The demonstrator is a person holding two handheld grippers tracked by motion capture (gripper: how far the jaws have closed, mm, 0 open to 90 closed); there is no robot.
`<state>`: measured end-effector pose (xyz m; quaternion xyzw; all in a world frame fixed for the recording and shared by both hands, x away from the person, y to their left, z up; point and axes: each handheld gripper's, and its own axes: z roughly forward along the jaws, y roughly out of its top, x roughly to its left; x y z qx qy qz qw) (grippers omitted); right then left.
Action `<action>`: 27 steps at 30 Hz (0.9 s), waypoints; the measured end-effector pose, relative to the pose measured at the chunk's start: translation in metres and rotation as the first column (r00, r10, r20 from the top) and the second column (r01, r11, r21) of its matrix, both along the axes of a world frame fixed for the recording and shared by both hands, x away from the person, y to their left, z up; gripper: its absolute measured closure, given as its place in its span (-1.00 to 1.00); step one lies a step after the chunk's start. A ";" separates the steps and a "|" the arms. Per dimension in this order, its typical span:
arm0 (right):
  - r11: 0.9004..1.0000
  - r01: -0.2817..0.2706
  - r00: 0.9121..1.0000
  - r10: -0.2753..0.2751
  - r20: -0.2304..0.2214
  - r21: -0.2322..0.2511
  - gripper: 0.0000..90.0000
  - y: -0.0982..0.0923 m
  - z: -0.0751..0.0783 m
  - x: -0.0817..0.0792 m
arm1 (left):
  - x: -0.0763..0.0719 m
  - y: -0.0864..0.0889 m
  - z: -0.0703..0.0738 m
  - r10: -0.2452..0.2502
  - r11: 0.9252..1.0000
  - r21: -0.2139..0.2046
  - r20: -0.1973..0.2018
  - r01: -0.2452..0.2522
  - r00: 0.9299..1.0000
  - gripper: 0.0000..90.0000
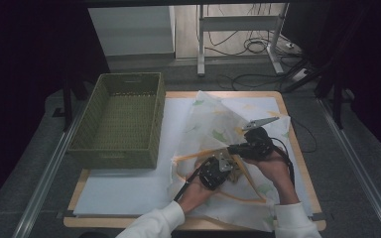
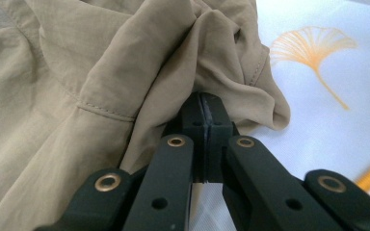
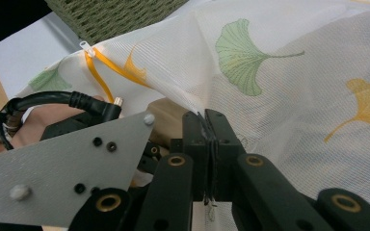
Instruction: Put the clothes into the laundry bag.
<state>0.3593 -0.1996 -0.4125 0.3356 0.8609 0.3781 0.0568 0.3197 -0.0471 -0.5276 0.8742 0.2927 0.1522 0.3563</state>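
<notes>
The left gripper (image 2: 206, 103) is pinching tan fabric (image 2: 77, 72); at its two o'clock, the right gripper (image 3: 206, 120) is pinching the mesh laundry bag (image 3: 279, 86).

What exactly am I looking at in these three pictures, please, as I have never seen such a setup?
A person at a table holds a two-jaw tool in each hand. The high view looks down from above; the other two pictures come from cameras riding on each tool.

On the table lie a white sheet, a green basket and a mesh bag printed with leaves.

The left hand-held gripper is shut on a beige garment. The right hand-held gripper is shut on the bag's mesh, seemingly holding it open.
</notes>
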 end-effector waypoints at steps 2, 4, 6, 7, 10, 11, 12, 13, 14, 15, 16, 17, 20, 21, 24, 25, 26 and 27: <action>1.000 -0.001 1.000 0.001 0.000 0.001 0.92 0.000 0.000 0.000 | 0.002 -0.001 0.000 0.009 1.000 -0.008 0.001 -0.009 1.000 1.00; 1.000 0.000 1.000 0.000 0.000 0.001 0.92 -0.001 0.000 0.000 | 0.004 0.000 -0.001 0.016 1.000 -0.008 0.007 -0.016 1.000 1.00; 1.000 0.004 1.000 -0.004 0.001 0.005 0.92 -0.001 0.000 0.001 | 0.004 0.001 0.000 0.011 1.000 -0.010 0.002 -0.011 1.000 1.00; 1.000 0.005 1.000 -0.005 0.000 0.004 0.92 -0.002 0.000 0.001 | 0.003 0.001 0.000 0.007 1.000 -0.011 0.001 -0.007 1.000 1.00; 1.000 0.011 1.000 -0.011 -0.004 0.007 0.92 -0.003 -0.001 0.002 | -0.002 0.003 0.002 -0.010 1.000 -0.008 0.013 0.010 1.000 1.00; 1.000 0.011 1.000 -0.011 -0.004 0.006 0.92 -0.004 -0.001 0.002 | -0.004 0.003 0.003 -0.018 1.000 -0.006 0.016 0.018 1.000 1.00; 1.000 0.011 1.000 -0.011 -0.004 0.006 0.92 -0.004 -0.001 0.002 | -0.007 0.004 0.005 -0.027 1.000 -0.010 0.017 0.027 0.999 1.00; 1.000 0.010 1.000 -0.010 -0.004 0.005 0.92 -0.004 -0.002 0.002 | -0.009 0.006 0.007 -0.034 0.999 -0.011 0.017 0.034 0.999 1.00; 1.000 0.010 1.000 -0.010 -0.005 0.005 0.92 -0.004 -0.002 0.002 | -0.011 0.007 0.008 -0.042 0.999 -0.018 0.012 0.042 0.999 1.00; 1.000 0.009 1.000 -0.009 -0.005 0.004 0.92 -0.004 -0.002 0.002 | -0.012 0.009 0.009 -0.045 0.999 -0.027 0.009 0.046 0.999 1.00; 1.000 0.008 1.000 -0.008 -0.004 0.003 0.92 -0.004 -0.002 0.002 | -0.013 0.011 0.011 -0.049 0.998 -0.036 0.004 0.049 0.999 1.00; 1.000 0.009 1.000 -0.009 -0.004 0.003 0.92 -0.003 -0.002 0.003 | -0.015 0.014 0.012 -0.053 0.998 -0.047 -0.004 0.052 0.999 1.00; 1.000 0.011 1.000 -0.011 -0.009 0.001 0.92 -0.003 -0.003 0.003 | -0.018 0.022 0.017 -0.061 0.995 -0.084 -0.021 0.059 0.998 1.00; 1.000 0.010 1.000 -0.010 -0.009 0.001 0.92 -0.003 -0.003 0.003 | -0.020 0.024 0.019 -0.061 0.993 -0.099 -0.028 0.058 0.998 1.00; 1.000 0.010 1.000 -0.010 -0.008 -0.002 0.92 -0.003 -0.003 0.003 | -0.025 0.032 0.022 -0.073 0.988 -0.143 -0.048 0.066 0.996 1.00; 1.000 0.010 1.000 -0.010 -0.008 -0.002 0.92 -0.002 -0.003 0.002 | -0.027 0.035 0.023 -0.077 0.986 -0.150 -0.054 0.068 0.996 1.00; 1.000 0.010 1.000 -0.010 -0.009 -0.003 0.92 -0.002 -0.004 0.002 | -0.029 0.037 0.023 -0.083 0.986 -0.152 -0.059 0.073 0.995 1.00; 1.000 0.011 1.000 -0.012 -0.011 -0.005 0.92 -0.002 -0.004 0.002 | -0.030 0.040 0.023 -0.089 0.986 -0.148 -0.058 0.080 0.994 1.00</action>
